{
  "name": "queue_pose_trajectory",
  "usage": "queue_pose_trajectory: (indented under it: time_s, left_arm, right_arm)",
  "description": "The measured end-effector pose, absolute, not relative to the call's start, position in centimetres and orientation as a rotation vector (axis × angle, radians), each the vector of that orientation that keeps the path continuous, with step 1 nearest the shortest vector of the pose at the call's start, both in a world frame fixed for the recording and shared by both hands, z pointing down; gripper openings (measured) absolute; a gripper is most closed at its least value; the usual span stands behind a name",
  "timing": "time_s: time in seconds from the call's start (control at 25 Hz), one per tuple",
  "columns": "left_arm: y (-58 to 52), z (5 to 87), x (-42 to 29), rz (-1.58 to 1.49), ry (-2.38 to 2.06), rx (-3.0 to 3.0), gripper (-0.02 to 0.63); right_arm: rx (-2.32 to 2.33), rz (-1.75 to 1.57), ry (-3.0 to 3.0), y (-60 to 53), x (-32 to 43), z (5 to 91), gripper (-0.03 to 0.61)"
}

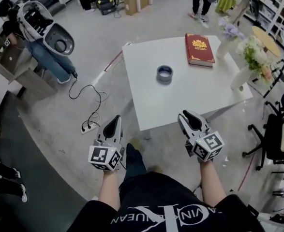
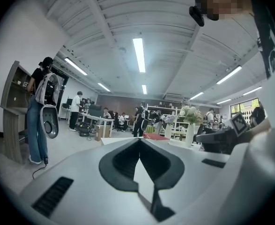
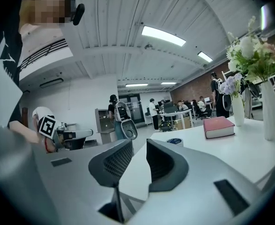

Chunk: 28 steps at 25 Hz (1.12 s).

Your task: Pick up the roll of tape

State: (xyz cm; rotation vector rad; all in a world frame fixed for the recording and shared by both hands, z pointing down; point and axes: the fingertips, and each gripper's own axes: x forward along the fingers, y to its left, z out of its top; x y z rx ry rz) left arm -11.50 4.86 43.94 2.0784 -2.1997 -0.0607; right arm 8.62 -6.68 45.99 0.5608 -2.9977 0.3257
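The roll of tape (image 1: pixel 164 74) is lying flat near the middle of the white table (image 1: pixel 146 105), apart from both grippers.

A red book (image 1: pixel 199 49) is lying beyond the tape toward the far edge, and vases of flowers (image 1: pixel 248 57) are standing along the table's right side. The right gripper (image 1: pixel 188 116) is hovering just at the near edge, its jaws standing apart with nothing between them. The left gripper (image 1: pixel 116 120) is hanging over the floor left of the table, jaws pressed together and empty.

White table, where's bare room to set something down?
The near half, between the grey roll of tape and the white table's near edge, is bare; so is the far left corner. The right side is crowded: red book, two white flower vases.
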Motion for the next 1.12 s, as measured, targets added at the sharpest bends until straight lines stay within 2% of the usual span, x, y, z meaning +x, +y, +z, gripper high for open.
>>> queue_pose_trajectory:
  time_s: [0.6,1.12]
  left_arm:
    - [-6.7,44.5,-19.0,-0.039,-2.068,2.179,0.003]
    - [-16.4,46.8,-22.0,0.017,-1.83,2.297,0.003]
  right_arm:
    - [0.687,0.432,-2.918,-15.0,2.0,48.2,0.094]
    - [0.881,0.506,-2.781,-21.6,-1.4,50.6,0.095]
